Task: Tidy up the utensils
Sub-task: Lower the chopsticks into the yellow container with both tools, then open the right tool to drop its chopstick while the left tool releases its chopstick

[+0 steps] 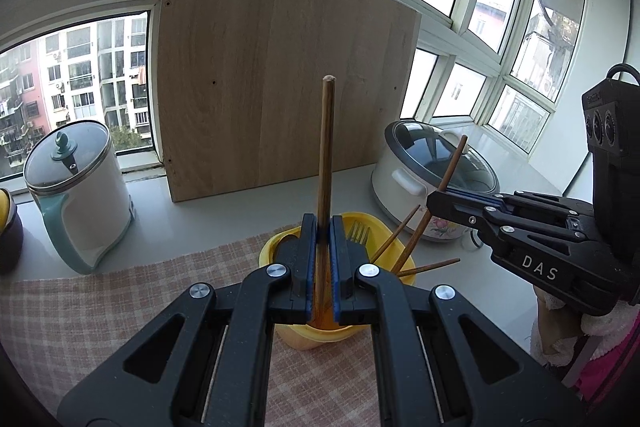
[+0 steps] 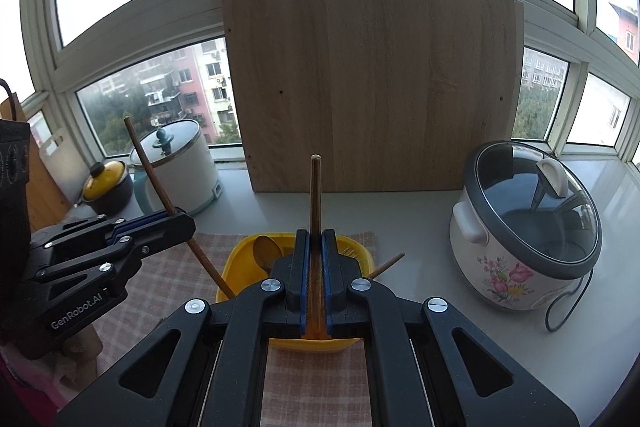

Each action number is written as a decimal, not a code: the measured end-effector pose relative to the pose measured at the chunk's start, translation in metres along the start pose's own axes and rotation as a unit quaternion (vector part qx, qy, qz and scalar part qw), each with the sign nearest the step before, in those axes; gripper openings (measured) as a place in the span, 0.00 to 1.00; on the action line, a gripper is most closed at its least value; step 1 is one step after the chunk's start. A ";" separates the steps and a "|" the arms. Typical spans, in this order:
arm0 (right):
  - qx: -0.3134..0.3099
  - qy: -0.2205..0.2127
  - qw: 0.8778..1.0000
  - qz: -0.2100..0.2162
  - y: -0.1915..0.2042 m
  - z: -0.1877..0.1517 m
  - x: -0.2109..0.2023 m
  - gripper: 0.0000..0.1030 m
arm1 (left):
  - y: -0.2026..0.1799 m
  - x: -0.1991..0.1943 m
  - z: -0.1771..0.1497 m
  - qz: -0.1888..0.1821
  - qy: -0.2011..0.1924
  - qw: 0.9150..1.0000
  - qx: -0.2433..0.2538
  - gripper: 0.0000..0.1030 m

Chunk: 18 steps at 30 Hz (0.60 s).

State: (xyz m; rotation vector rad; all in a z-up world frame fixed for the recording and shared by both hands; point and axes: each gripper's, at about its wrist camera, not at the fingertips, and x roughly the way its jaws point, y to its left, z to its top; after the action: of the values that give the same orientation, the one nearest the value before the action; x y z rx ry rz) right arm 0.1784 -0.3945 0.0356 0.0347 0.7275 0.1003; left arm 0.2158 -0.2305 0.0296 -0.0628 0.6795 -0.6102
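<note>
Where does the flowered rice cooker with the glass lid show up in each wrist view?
Left wrist view: the rice cooker sits right of centre on the counter, behind the right gripper and its chopstick.
Right wrist view: the rice cooker fills the right side, flower print facing the camera.
Shared landmark: the wooden board leaning against the window, left of the cooker in both.

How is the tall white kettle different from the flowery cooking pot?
The kettle is tall and narrow; the flowery pot is short and wide. The kettle has a plain white side with teal trim; the pot has pink flowers painted on it. The kettle's lid has a green knob; the pot's has a white handle. Both have see-through lids and stand on the counter by the window.
</note>
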 end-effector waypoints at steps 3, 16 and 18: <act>0.004 0.002 1.000 -0.002 -0.001 -0.003 -0.001 0.04 | 0.000 -0.001 -0.002 0.001 0.002 1.000 -0.003 0.04; 0.008 -0.015 1.000 -0.009 0.005 -0.011 -0.021 0.35 | -0.002 -0.025 -0.011 0.012 -0.004 1.000 0.006 0.14; 0.005 -0.017 1.000 -0.007 0.009 -0.012 -0.025 0.36 | -0.001 -0.030 -0.013 0.013 -0.006 1.000 0.006 0.18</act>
State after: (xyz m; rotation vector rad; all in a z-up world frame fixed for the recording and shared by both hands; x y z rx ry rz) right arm 0.1512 -0.3878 0.0432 0.0414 0.6951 0.0827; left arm 0.1885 -0.2131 0.0368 -0.0457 0.6647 -0.5879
